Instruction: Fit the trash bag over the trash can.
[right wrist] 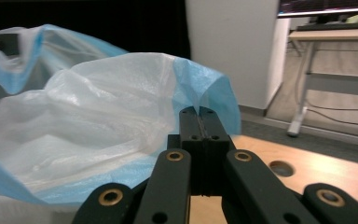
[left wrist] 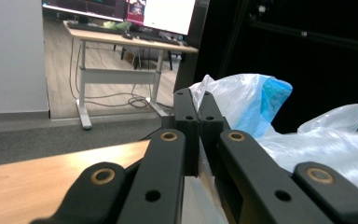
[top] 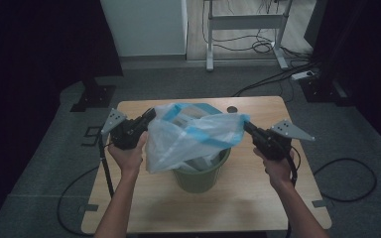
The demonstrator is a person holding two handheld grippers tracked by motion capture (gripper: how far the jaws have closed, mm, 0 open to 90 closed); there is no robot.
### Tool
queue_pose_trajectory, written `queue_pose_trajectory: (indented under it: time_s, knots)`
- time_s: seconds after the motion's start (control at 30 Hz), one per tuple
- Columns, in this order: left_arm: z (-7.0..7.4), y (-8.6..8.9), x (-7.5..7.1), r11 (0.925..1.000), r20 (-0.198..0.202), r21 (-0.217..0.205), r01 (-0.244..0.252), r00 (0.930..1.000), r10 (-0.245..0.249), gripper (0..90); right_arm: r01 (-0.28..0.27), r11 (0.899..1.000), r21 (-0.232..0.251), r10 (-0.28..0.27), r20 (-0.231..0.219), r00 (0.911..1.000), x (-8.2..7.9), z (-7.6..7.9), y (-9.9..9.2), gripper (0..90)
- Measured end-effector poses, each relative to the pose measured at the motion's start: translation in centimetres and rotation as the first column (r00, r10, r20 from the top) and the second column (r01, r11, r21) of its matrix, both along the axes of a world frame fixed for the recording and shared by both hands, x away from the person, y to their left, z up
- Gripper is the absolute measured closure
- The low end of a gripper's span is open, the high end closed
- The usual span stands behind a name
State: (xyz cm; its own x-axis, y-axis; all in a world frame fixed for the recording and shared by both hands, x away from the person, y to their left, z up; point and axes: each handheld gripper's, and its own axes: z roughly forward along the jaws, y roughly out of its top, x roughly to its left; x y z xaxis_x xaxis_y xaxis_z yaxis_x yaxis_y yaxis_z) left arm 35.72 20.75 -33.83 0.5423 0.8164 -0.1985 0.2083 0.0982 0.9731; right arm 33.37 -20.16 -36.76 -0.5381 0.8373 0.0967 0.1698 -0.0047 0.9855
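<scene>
A translucent white plastic bag with a blue rim (top: 191,136) is stretched over a green bin (top: 201,176) at the middle of the wooden table (top: 258,193). My left gripper (top: 150,115) is shut on the bag's left edge, and my right gripper (top: 246,125) is shut on its right edge. In the left gripper view the jaws (left wrist: 196,100) pinch the bag (left wrist: 242,100). The right gripper view shows the jaws (right wrist: 198,112) closed on the blue rim (right wrist: 200,88). The bag hangs above the bin's mouth and hides most of the bin's inside.
The table has a small round hole (top: 232,109) near its far edge. Beyond it stand a white desk frame (top: 243,22), a white cabinet (top: 144,25) and cables on the floor (top: 278,77). Black curtains flank both sides.
</scene>
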Motion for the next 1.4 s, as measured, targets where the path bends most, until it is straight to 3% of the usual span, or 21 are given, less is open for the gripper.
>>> queue_pose_trajectory:
  time_s: [0.2,0.33,0.43,0.57,0.67,0.77,0.93,1.07,1.23,1.4]
  knots:
    - [1.4,-0.2,1.3,0.9993,0.040,-0.032,0.019,0.9991,-0.017,89.7,0.095,0.995,0.016,-0.096,0.030,0.9950,2.4,2.3,-2.0,89.2]
    - [1.7,0.0,0.3,0.9981,0.079,-0.043,0.044,0.9960,-0.041,89.7,0.122,0.991,0.050,-0.124,0.040,0.9914,2.4,3.1,-3.3,89.2]
    - [1.0,0.7,-1.2,0.9961,0.098,-0.057,0.067,0.9934,-0.061,89.6,0.126,0.990,0.066,-0.129,0.051,0.9903,1.5,3.1,-4.2,89.2]
    - [-1.0,1.9,-3.4,0.9918,0.085,-0.068,0.108,0.9911,-0.102,89.5,0.108,0.992,0.065,-0.111,0.051,0.9925,-0.3,1.8,-4.7,89.1]
    - [-2.6,2.7,-4.8,0.9867,0.063,-0.091,0.135,0.9896,-0.129,89.5,0.073,0.994,0.077,-0.075,0.019,0.9970,-2.1,-0.2,-5.0,89.2]
    - [-3.9,3.3,-5.9,0.9818,0.040,-0.097,0.163,0.9863,-0.160,89.4,0.059,0.995,0.077,-0.060,0.010,0.9981,-3.1,-1.1,-4.9,89.2]
    - [-5.5,4.3,-8.3,0.9662,0.022,-0.116,0.230,0.9731,-0.229,89.3,0.015,0.997,0.075,-0.014,-0.011,0.9998,-5.9,-3.3,-5.0,89.1]
    - [-7.5,4.8,-9.7,0.9646,-0.003,-0.101,0.244,0.9695,-0.245,89.3,-0.022,0.997,0.077,0.025,-0.044,0.9987,-7.9,-5.6,-4.9,89.1]
    - [-10.5,6.4,-10.3,0.9599,-0.051,-0.122,0.252,0.9643,-0.260,89.5,-0.048,0.997,0.060,0.055,-0.119,0.9914,-9.0,-9.3,-4.6,89.2]
    - [-11.8,6.6,-9.2,0.9680,-0.103,-0.106,0.227,0.9658,-0.238,89.5,-0.039,0.998,0.054,0.047,-0.167,0.9849,-8.2,-11.0,-4.5,89.1]
